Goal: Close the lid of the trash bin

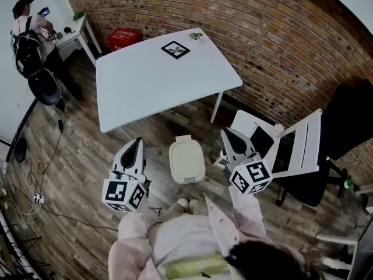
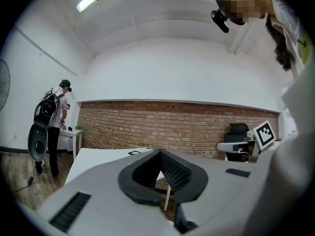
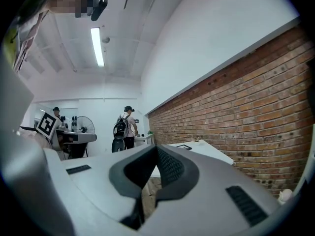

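Between the left tongs point(image 1: 137, 141) and right tongs point(image 1: 227, 133) sits the trash bin point(image 1: 188, 180), lid point(image 1: 186, 159) down. Both tongs are pressed together, empty.

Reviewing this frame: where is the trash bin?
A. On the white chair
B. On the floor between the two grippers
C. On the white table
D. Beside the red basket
B: in the head view the trash bin stands on the wooden floor, with the left gripper on one side and the right gripper on the other.
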Tool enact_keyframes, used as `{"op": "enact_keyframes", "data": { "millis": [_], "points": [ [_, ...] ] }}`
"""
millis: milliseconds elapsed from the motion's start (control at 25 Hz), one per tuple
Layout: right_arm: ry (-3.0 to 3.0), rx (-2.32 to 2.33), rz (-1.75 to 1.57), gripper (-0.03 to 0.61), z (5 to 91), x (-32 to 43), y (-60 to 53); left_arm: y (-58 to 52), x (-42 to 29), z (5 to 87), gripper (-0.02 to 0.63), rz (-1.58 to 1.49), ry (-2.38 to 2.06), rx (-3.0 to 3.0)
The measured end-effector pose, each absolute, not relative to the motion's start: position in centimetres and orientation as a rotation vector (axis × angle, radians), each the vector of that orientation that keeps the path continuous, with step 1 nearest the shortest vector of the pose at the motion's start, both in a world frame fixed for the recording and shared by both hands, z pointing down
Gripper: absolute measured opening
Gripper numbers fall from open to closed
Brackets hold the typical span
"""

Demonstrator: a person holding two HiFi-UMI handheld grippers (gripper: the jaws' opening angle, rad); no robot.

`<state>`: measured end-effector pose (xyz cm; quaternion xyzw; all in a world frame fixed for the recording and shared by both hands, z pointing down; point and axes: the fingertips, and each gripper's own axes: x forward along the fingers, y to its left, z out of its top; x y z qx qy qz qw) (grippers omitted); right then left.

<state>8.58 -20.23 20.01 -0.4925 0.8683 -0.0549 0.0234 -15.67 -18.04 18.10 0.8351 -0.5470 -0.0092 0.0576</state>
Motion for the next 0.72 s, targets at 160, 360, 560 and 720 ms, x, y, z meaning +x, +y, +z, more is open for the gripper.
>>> {"op": "enact_keyframes", "data": {
  "millis": [160,360,560,720],
  "points": [
    [2.681,-1.532,-0.174,0.003,20.0,8.9,-20.4,-18.4,-15.5,18.4,-0.008,-0.018,-1.657,2.529],
    [2.678,-1.540,-0.177,0.003,20.4,9.0,-20.7,-18.9,-15.5,18.6,-0.008,-0.007,-1.663,2.527],
    [2.690,-1.548,-0.181,0.003,20.8,8.9,-21.0,-19.0,-15.7,18.9,-0.008,-0.005,-1.668,2.516],
    [2.692,-1.545,-0.193,0.003,21.1,8.7,-21.3,-19.1,-15.8,19.2,-0.008,0.000,-1.672,2.510]
  ]
}}
